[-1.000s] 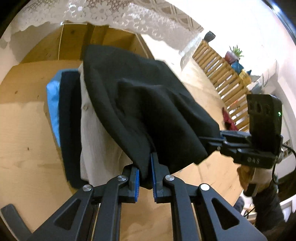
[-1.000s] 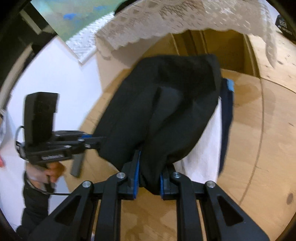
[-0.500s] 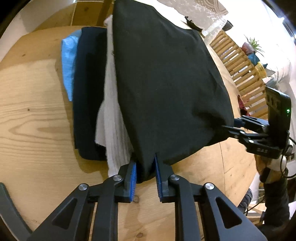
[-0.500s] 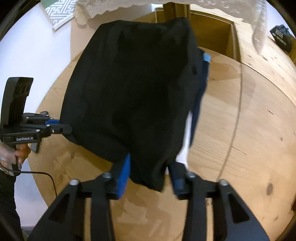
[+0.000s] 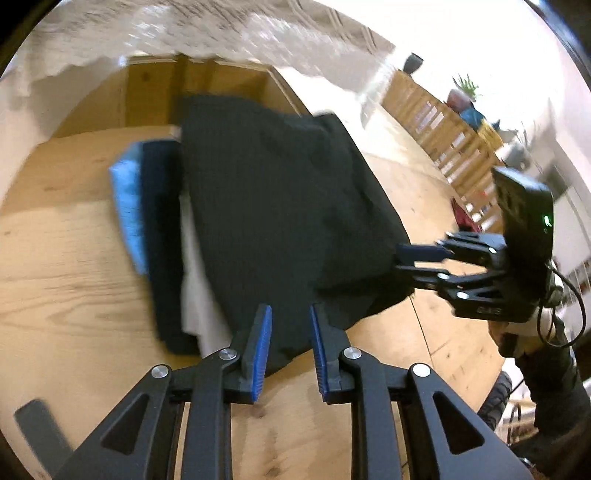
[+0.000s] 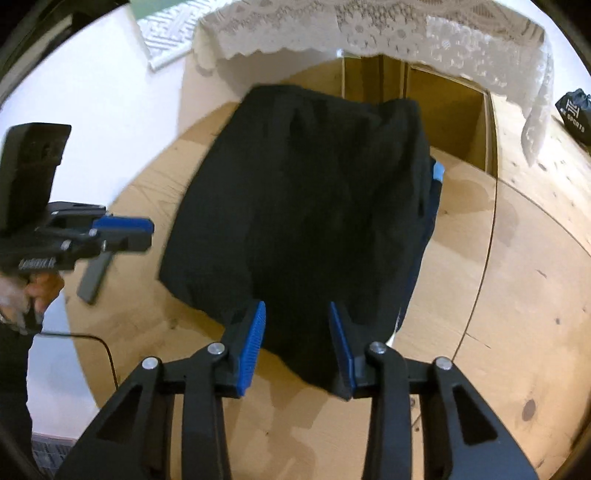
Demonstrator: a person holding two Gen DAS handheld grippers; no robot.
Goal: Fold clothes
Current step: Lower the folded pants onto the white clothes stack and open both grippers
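A folded black garment (image 5: 280, 206) lies on top of a stack on the round wooden table (image 5: 55, 266). Under it show a white piece (image 5: 195, 288), a navy piece (image 5: 162, 240) and a light blue one (image 5: 127, 206). My left gripper (image 5: 290, 325) stands open at the black garment's near corner, which lies between the blue pads without being pressed. My right gripper (image 6: 295, 310) straddles the other near corner of the black garment (image 6: 314, 192); its jaws are closing but stand apart, not pinching the cloth. Each gripper shows in the other's view: the right gripper (image 5: 402, 258) and the left gripper (image 6: 149, 232).
A white lace cloth (image 6: 369, 33) hangs over a wooden cabinet (image 6: 447, 110) behind the stack. A slatted wooden rail (image 5: 443, 129) with potted plants runs at the right. A black bag (image 6: 572, 114) sits far right. A person's hand (image 6: 40, 291) holds the left gripper's handle.
Both grippers were shut on the black garment's corners and have let go. The garment now rests flat on the stack. The left gripper has drawn back from it.
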